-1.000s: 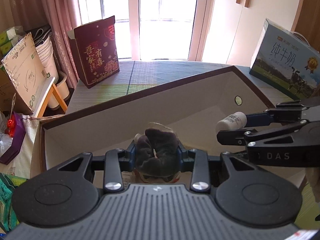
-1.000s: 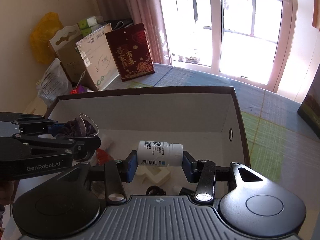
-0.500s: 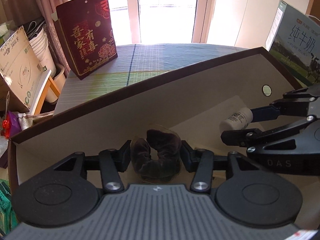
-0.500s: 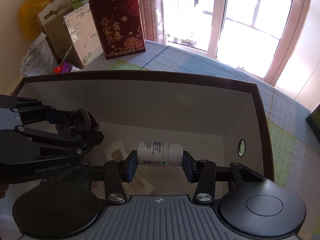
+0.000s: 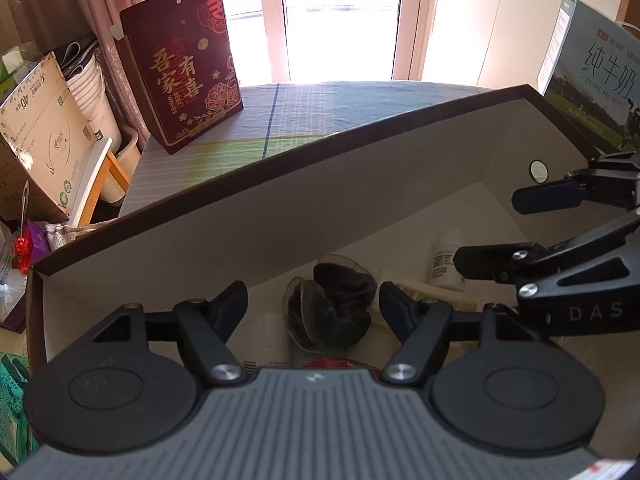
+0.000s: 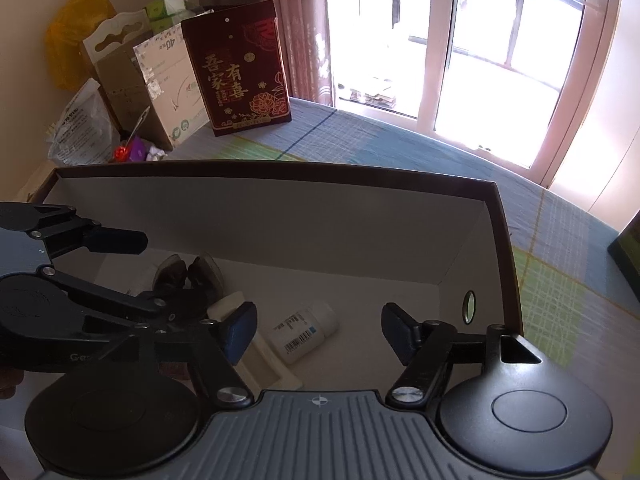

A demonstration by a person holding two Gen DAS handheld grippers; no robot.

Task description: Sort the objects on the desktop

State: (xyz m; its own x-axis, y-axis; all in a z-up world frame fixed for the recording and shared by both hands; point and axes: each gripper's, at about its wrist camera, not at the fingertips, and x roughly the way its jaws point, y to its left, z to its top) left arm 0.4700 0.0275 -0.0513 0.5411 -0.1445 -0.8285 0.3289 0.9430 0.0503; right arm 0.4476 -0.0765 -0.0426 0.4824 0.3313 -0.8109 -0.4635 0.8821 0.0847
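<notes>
The scrunchie (image 5: 334,306) and the pill bottle (image 6: 306,330) lie in the open box (image 6: 360,236), bottle to the scrunchie's right (seen from the left wrist). Behind the box stands a gift bag (image 5: 182,66) on the table (image 5: 320,108); a milk carton (image 5: 592,76) stands right.

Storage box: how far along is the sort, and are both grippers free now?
Done: the dark scrunchie and white pill bottle lie in the box, beside earlier items. In hand: nothing; the left gripper and right gripper have just been opening, pads clear of both. Left: anything outside the box is out of view.
</notes>
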